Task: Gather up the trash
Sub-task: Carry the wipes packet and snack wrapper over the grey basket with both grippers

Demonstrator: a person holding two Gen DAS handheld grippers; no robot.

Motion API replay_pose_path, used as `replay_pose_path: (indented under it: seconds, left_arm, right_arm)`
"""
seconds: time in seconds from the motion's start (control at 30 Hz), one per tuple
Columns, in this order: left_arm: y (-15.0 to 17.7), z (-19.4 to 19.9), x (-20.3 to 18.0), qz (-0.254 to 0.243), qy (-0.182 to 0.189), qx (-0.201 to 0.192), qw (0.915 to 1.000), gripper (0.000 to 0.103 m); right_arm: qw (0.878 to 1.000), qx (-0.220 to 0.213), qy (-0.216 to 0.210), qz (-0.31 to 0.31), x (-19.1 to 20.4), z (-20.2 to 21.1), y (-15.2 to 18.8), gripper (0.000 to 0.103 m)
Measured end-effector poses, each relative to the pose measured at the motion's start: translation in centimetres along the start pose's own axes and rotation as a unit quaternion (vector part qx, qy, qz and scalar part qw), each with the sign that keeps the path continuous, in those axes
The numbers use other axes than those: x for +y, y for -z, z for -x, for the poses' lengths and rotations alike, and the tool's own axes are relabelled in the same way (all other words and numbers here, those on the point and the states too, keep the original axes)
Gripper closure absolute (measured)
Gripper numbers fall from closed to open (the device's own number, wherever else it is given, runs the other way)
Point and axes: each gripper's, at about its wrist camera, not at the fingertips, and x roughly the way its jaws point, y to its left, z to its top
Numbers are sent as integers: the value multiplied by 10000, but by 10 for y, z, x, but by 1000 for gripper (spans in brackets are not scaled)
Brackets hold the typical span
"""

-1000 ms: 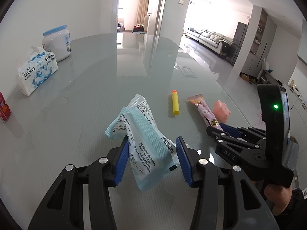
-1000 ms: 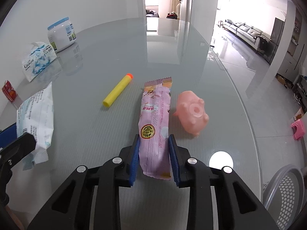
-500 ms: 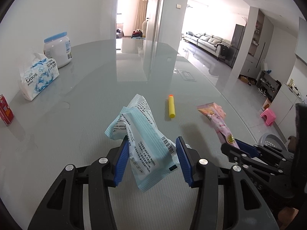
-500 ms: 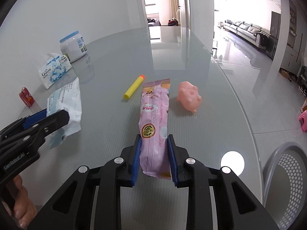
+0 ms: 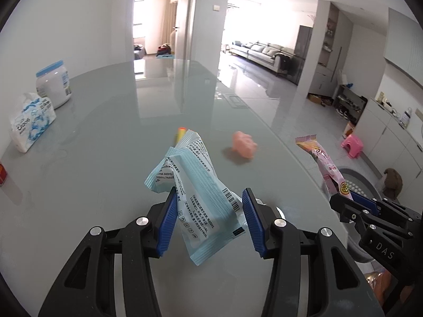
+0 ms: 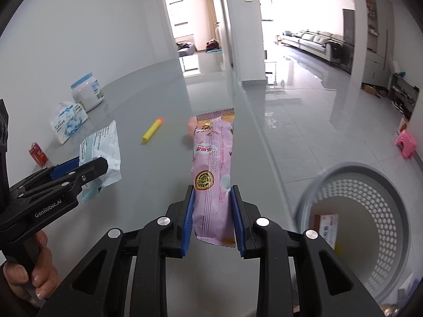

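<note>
My left gripper (image 5: 208, 211) is shut on a light blue crumpled wrapper (image 5: 195, 185) and holds it above the glass table (image 5: 105, 145). The wrapper also shows in the right wrist view (image 6: 101, 148). My right gripper (image 6: 212, 219) is shut on a long pink snack wrapper (image 6: 214, 163) and holds it up near the table's right edge. The pink wrapper also shows in the left wrist view (image 5: 322, 163). A grey perforated trash basket (image 6: 370, 224) stands on the floor below right, with a piece of packaging inside.
On the table lie a yellow foam dart (image 6: 152, 133), a pink pig toy (image 5: 244, 148), a tissue pack (image 5: 31, 126), a white jar (image 5: 54, 84) and a red can (image 6: 38, 153). A pink stool (image 6: 405, 142) stands on the floor.
Both grippers have lifted their wrappers off the table and swung right. The right gripper now hangs near the table edge, with the trash basket in view below it.
</note>
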Motion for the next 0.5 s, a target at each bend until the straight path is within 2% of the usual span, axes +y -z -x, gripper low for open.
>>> replay_pose_path:
  seconds: [0.27,0.5]
  left_arm:
    - [5,-1,-61,-435,440,107,9980,56]
    - [7,-9,-120,-949,886,177,9914,56]
  right_arm:
    - [9970,-153,433,-631,-65,36,27,77]
    - [9887,-285,845,-1205,-121,66,54,77]
